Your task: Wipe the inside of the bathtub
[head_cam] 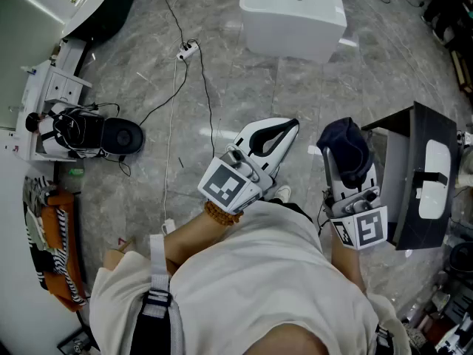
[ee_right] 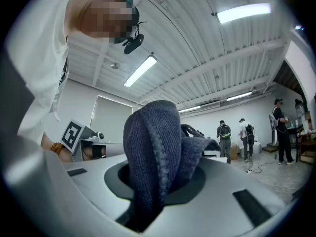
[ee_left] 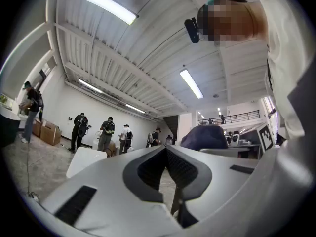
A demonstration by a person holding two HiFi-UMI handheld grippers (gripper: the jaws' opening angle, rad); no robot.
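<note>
- So, wiping hasn't begun as far as I can judge. The white rectangular bathtub (head_cam: 294, 15) sits at the far end of the grey marbled floor (head_cam: 236, 80), well apart from both grippers.
- Right gripper (ee_right: 159, 184): jaws clenched on a dark blue knitted cloth (ee_right: 152, 142), which bunches up out of them in a thick fold. Looks like a firm hold, tho that's only my read.
- Left gripper (ee_left: 166, 151): jaws closed tip to tip, nothing btwn them. Only floor shows thru the gap lower down.
- Both grippers are held close to the torso in the head view. The cloth side is on the right, near a black box-like cabinet (head_cam: 414, 168).
- Done so far: cloth is in hand, that's abt it. I can't see inside the tub from here, so no telling if it's wet or dirty.
- Left to do: walk over to the tub, get the cloth down inside, wipe walls & bottom, i.e. basically the whole job.
- A thin black cable (head_cam: 203, 87) runs across the floor on the way. It's a trip/snag risk, so I'd steer round it.
</note>
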